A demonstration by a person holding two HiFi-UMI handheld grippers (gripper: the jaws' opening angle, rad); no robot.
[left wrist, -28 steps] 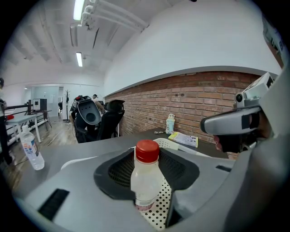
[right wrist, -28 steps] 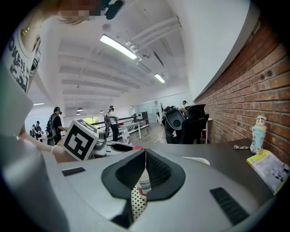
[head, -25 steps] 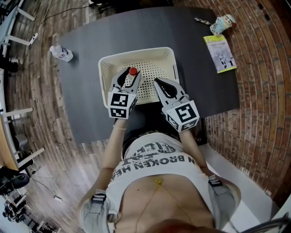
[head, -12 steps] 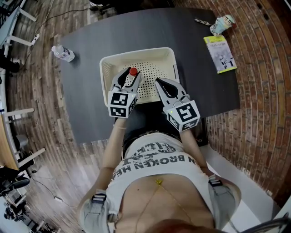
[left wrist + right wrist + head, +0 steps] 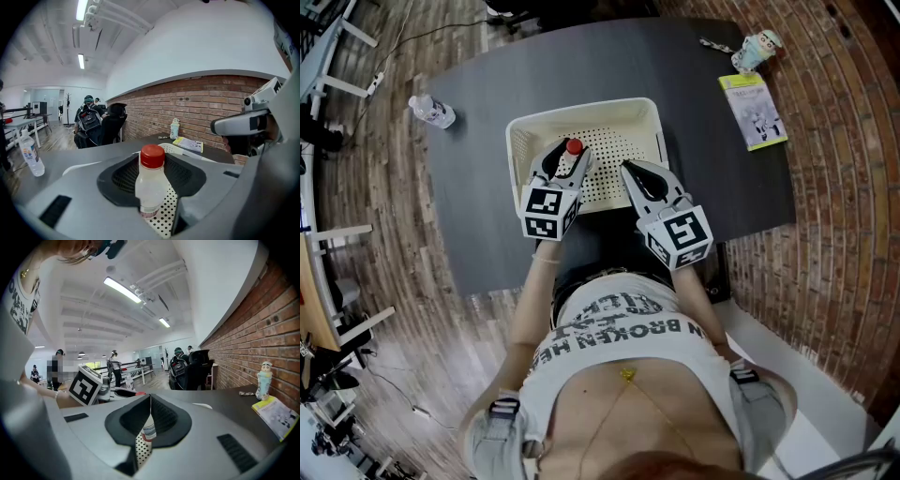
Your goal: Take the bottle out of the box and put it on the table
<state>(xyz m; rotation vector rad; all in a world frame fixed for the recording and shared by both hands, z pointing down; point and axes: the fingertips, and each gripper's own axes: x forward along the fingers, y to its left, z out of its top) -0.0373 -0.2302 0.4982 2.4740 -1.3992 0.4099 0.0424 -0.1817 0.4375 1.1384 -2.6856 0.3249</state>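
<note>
A small clear bottle with a red cap (image 5: pixel 574 147) stands upright in the white perforated basket (image 5: pixel 581 105) on the dark table (image 5: pixel 487 84). My left gripper (image 5: pixel 565 156) reaches in over the basket's near rim and is shut on the bottle. In the left gripper view the bottle (image 5: pixel 150 183) fills the space between the dark pads. My right gripper (image 5: pixel 624 168) hovers over the basket's near right part, shut and empty. Through a slit below its jaws the right gripper view shows the bottle (image 5: pixel 149 431) and the left gripper's marker cube (image 5: pixel 86 385).
A second clear bottle (image 5: pixel 431 111) stands near the table's far left edge. A yellow-green booklet (image 5: pixel 753 111) and a small figure-shaped container (image 5: pixel 757 47) lie at the far right. People and office chairs show beyond the table in both gripper views. A brick wall runs along the right.
</note>
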